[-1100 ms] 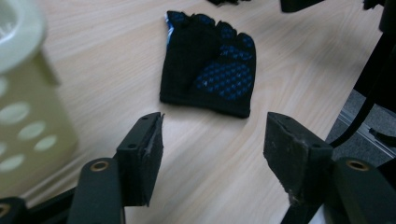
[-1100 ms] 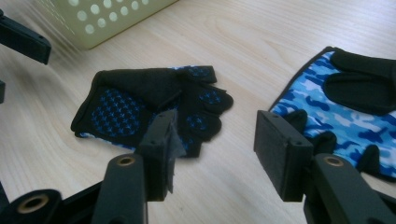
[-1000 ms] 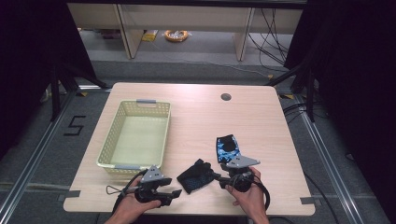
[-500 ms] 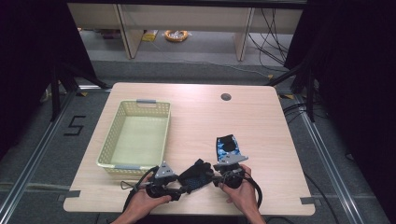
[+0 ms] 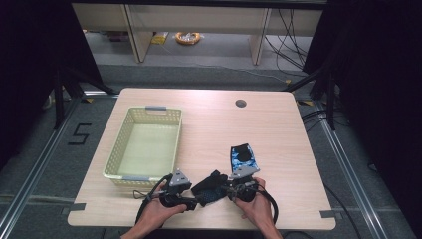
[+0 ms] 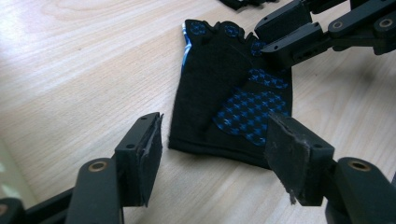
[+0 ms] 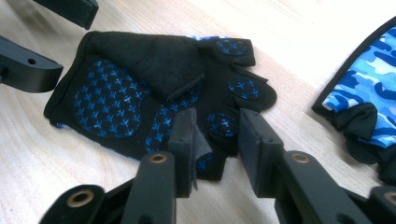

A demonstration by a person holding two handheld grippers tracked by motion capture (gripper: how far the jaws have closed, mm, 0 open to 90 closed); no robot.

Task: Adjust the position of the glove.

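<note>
A black fingerless glove with blue grip dots lies palm up near the table's front edge, between my two grippers. In the left gripper view its cuff edge lies just beyond the left gripper, whose jaws stand open and touch nothing. The right gripper straddles one short finger of the glove. Its jaws have just been closing, with a small gap still showing on one side. From above, the left gripper and the right gripper face each other across the glove.
A second glove, blue camouflage with black trim, lies just behind the right hand and at the right edge of the right gripper view. A pale yellow mesh basket stands at the left. A round cable hole marks the far side of the table.
Both hands have drawn inward to the black glove, the left gripper moving right and the right gripper moving left. The right gripper's jaws have narrowed around a glove finger.
</note>
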